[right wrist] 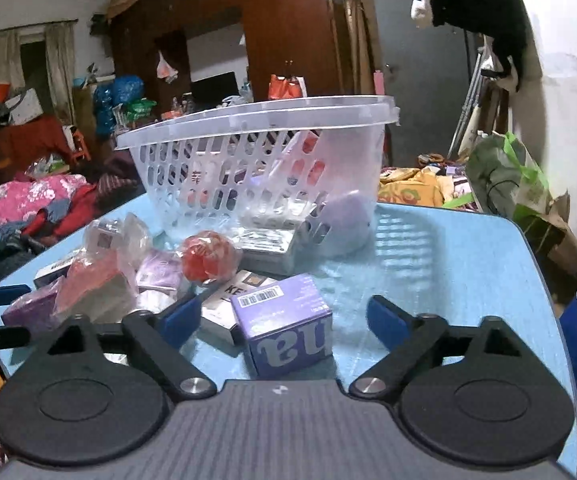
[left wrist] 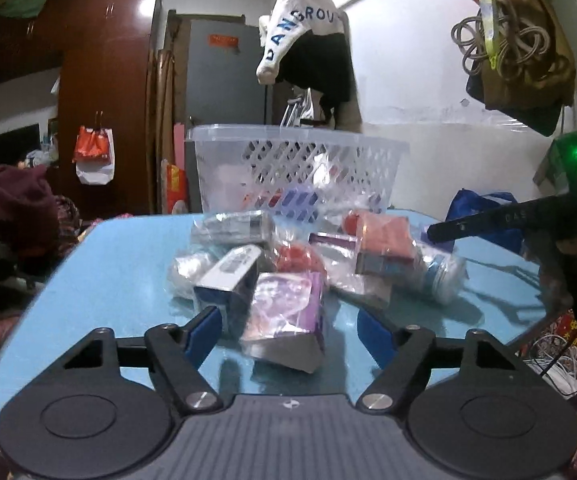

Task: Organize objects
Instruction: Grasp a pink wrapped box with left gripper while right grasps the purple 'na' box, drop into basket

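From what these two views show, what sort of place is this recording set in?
Most likely a cluttered bedroom in a home: a dark wooden wardrobe, floral bedding heaped to the side, and clothes hung on the wall behind a small blue table.

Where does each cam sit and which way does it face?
Left wrist: on the left gripper, low over the near table edge, facing the pile and basket; open jaws straddle a purple pack; right gripper shows.
Right wrist: on the right gripper, facing the basket; open jaws around a purple box.
Shared: basket, table, red ball.
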`<state>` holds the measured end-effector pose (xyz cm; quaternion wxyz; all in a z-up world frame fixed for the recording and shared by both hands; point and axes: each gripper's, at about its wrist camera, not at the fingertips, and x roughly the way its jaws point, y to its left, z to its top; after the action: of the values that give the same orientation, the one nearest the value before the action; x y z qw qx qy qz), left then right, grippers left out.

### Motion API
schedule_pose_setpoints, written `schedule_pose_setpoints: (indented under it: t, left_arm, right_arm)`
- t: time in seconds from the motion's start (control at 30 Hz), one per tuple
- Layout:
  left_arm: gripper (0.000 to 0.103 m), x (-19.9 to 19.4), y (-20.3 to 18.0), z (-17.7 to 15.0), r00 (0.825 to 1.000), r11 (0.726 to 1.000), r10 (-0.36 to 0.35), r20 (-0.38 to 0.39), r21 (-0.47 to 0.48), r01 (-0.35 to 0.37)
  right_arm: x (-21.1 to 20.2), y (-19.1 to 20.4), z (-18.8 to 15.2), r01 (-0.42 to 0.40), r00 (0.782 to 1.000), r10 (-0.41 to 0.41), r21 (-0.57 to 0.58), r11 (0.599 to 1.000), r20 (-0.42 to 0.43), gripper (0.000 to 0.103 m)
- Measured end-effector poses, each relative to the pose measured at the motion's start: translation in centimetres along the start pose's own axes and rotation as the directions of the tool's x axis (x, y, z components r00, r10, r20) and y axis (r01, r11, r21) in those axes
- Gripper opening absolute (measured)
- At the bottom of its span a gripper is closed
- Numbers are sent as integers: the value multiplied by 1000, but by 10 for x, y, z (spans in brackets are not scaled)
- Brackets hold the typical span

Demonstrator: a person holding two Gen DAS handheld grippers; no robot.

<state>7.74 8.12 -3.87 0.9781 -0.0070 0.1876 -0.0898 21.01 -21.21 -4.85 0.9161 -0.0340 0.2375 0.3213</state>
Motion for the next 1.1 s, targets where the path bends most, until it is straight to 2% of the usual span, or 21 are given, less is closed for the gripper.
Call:
schedule_pose_setpoints:
  t: [0.1, 0.13, 0.17, 0.2, 0.33, 0.37, 0.57, 0.93, 1.1]
  left_arm:
    - [77, 7, -1, -10, 1000, 1000, 12, -19, 0, -12]
    - [77, 8, -3, -11, 1000, 1000, 23, -13, 10, -23]
    - [77, 8, -5, -13, 999, 999, 32, -9, 17, -32]
    - [75, 6, -6, -15, 999, 999, 35, -6, 18, -34]
    - [53, 2, -12, -19, 999, 999, 42, 8, 33, -42]
    - [51, 1, -12, -19, 999, 999, 37, 14, 29, -37]
    - [50, -7, -30, -20, 998, 997, 28, 49, 74, -31]
    - [50, -19, -42, -15, 994, 995, 31, 105, 93, -41]
    - [50, -21, -40, -1, 990, 995, 32, 141, 85, -44]
  right_arm:
    - [3, 1, -2, -6, 1000, 6, -13, 1000, -18, 82]
    - [6, 1, -3, -3, 1000, 3, -14, 1000, -23, 76]
    - [7, 1, -3, -1, 1000, 1, -15, 1000, -27, 63]
    - [6, 1, -4, 0, 1000, 0, -14, 1000, -25, 57]
    - [-6, -1, -9, 5, 999, -5, 9, 1000, 50, 58]
    - [-9, -3, -10, 4, 998, -6, 20, 1000, 69, 57]
    - [-16, -14, -13, -30, 991, 18, 82, 996, 134, 57]
    - [-19, -10, -15, -9, 984, -4, 70, 997, 178, 57]
    - [-33, -4, -16, 54, 960, -69, 62, 997, 270, 57]
